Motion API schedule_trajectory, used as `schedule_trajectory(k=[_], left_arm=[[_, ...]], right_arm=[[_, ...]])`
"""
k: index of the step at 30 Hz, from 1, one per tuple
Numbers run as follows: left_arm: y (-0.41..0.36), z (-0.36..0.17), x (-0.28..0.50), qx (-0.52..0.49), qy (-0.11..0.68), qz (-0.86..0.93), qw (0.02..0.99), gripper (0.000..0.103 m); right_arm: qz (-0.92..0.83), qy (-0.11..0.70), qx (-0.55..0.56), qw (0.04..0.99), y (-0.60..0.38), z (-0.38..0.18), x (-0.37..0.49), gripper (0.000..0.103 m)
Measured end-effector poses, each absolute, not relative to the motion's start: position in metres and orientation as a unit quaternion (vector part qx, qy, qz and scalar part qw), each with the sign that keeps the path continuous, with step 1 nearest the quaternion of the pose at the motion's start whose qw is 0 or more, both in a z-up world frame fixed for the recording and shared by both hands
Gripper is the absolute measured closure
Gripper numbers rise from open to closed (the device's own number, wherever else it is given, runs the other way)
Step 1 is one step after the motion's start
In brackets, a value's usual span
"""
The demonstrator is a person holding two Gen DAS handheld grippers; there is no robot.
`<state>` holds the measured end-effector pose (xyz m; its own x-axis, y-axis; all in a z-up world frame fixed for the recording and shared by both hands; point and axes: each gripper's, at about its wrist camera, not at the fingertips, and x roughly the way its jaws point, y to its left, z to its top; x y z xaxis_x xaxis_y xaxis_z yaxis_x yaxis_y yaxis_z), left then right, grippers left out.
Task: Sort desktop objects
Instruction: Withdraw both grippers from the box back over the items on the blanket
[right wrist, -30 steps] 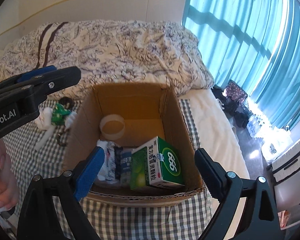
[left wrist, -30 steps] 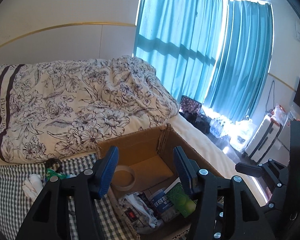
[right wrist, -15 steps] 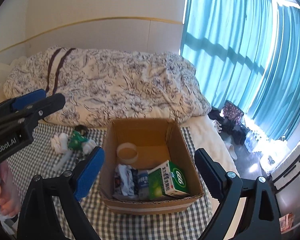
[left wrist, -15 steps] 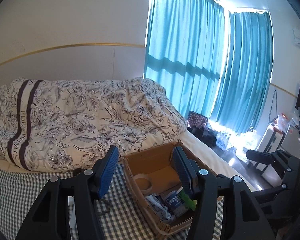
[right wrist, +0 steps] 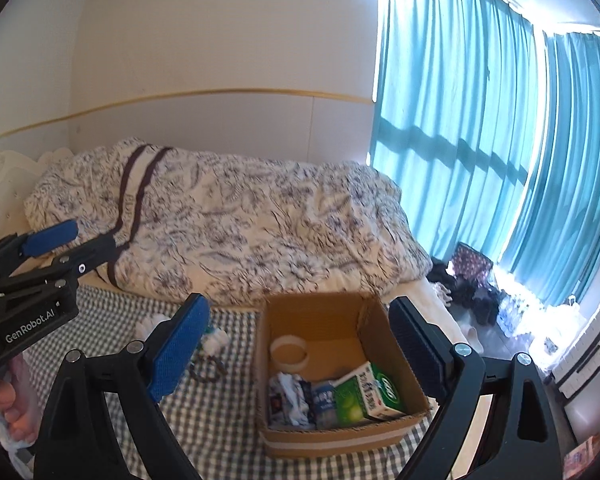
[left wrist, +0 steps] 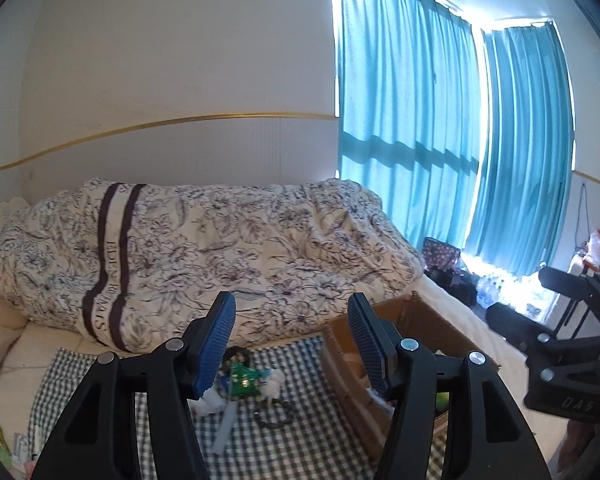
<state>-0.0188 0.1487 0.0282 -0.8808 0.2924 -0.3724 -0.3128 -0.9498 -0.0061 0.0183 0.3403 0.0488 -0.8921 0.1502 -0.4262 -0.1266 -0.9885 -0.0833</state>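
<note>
A: We begin with the largest body, the bed (right wrist: 428, 292), under a crumpled floral quilt (right wrist: 236, 232) with two dark stripes; between the stripes, in the left wrist view, runs lettering of which we read only "EDEN". Behind hang pleated teal curtains (right wrist: 460, 128).

B: Over the bed lies a gingham checked cloth (right wrist: 228, 400), and on it stands the open corrugated cardboard box (right wrist: 340, 438), a pale tape band across its near wall.

A: Inside we see a green-and-white carton (right wrist: 374, 398) with printed characters too small to read, touching a blue-labelled packet (right wrist: 326, 400), crumpled white paper (right wrist: 290, 398) and, farther back, a ring-shaped roll of tape (right wrist: 289, 351).

B: Both tools come next. The right gripper (right wrist: 298, 346) hangs above the box, its jaws spread wide and holding nothing; the pads are ribbed blue. The left gripper (left wrist: 290, 346) also has its jaws apart and bare; its body reads "GenRobot.AI" in the right wrist view, where a hand (right wrist: 4, 408) grips its handle.

A: The unsorted items lie on the cloth just left of the box: a green packet (left wrist: 242, 380) among white wads (left wrist: 274, 384), a dark cord loop (left wrist: 274, 414) and a pale flat strip (left wrist: 225, 420).
</note>
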Motion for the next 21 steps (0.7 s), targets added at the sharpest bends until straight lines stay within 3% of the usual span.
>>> schedule_trajectory(k=[11, 15, 21], left_arm=[[0.076, 0.035, -0.017, -0.184, 0.009, 0.978, 0.101, 0.037], [0.054, 0.036, -0.015, -0.177, 0.000, 0.980, 0.094, 0.024], [0.028, 0.036, -0.015, -0.169, 0.002, 0.983, 0.077, 0.022]], right_arm=[[0.979, -0.024, -0.200, 0.042, 0.294, 0.058, 0.014, 0.011], [0.979, -0.021, -0.200, 0.020, 0.278, 0.054, 0.012, 0.011], [0.980, -0.025, -0.198, 0.000, 0.257, 0.051, 0.007, 0.011]])
